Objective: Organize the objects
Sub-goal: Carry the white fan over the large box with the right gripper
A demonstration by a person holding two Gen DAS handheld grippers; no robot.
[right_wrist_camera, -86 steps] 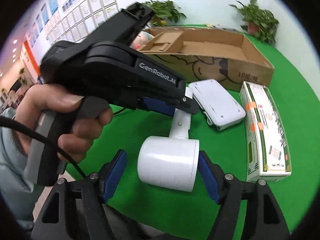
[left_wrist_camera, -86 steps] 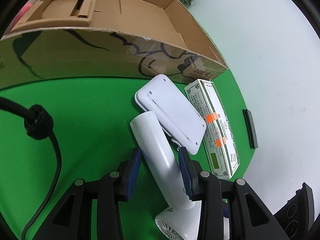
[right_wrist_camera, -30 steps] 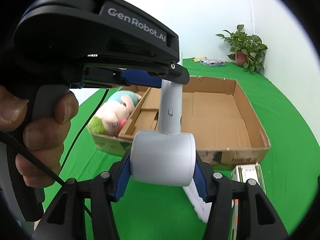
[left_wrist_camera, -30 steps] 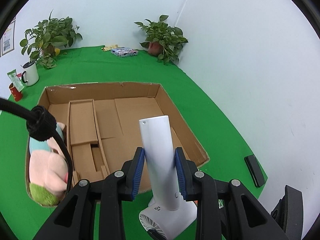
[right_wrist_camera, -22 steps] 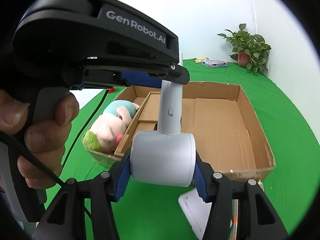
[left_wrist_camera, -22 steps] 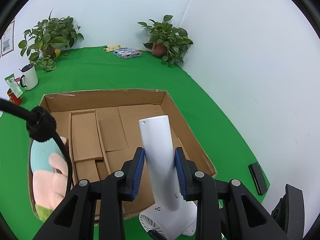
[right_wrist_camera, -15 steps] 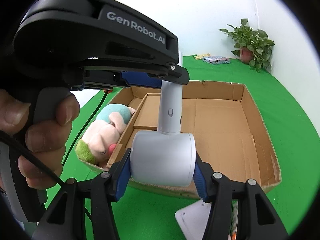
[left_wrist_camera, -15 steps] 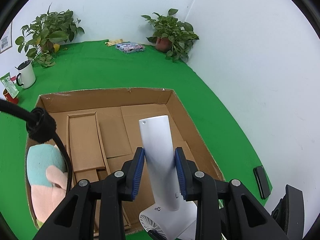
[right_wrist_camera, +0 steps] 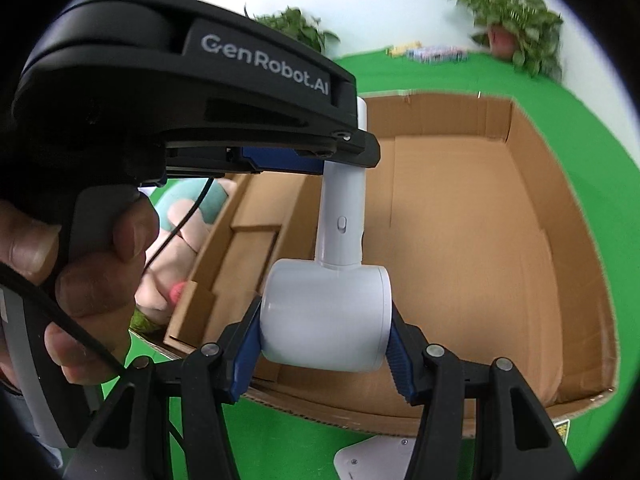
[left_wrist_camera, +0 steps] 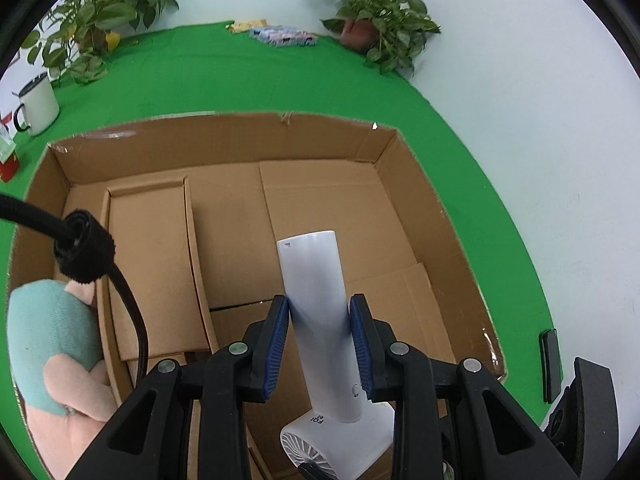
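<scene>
A white hair dryer (left_wrist_camera: 316, 320) hangs in the air over the open cardboard box (left_wrist_camera: 328, 184), carried by both grippers. My left gripper (left_wrist_camera: 320, 344) is shut on its handle, blue pads pressed to both sides. In the right wrist view my right gripper (right_wrist_camera: 324, 344) is shut on the dryer's round barrel (right_wrist_camera: 326, 316), and the left gripper's black body (right_wrist_camera: 180, 92), held by a hand (right_wrist_camera: 80, 272), clamps the handle above. The box floor (right_wrist_camera: 472, 240) under the dryer is bare cardboard.
A pink and teal plush toy (left_wrist_camera: 56, 352) lies in the box's left compartment beside cardboard dividers (left_wrist_camera: 156, 264). A white flat device (right_wrist_camera: 376, 460) lies on the green cloth before the box. A white mug (left_wrist_camera: 36, 104), potted plants (left_wrist_camera: 380, 28) and a black phone (left_wrist_camera: 550, 364) stand around.
Both grippers have carried the hair dryer forward and down, from in front of the box to over its inside. The box fills more of both views. The grips are unchanged.
</scene>
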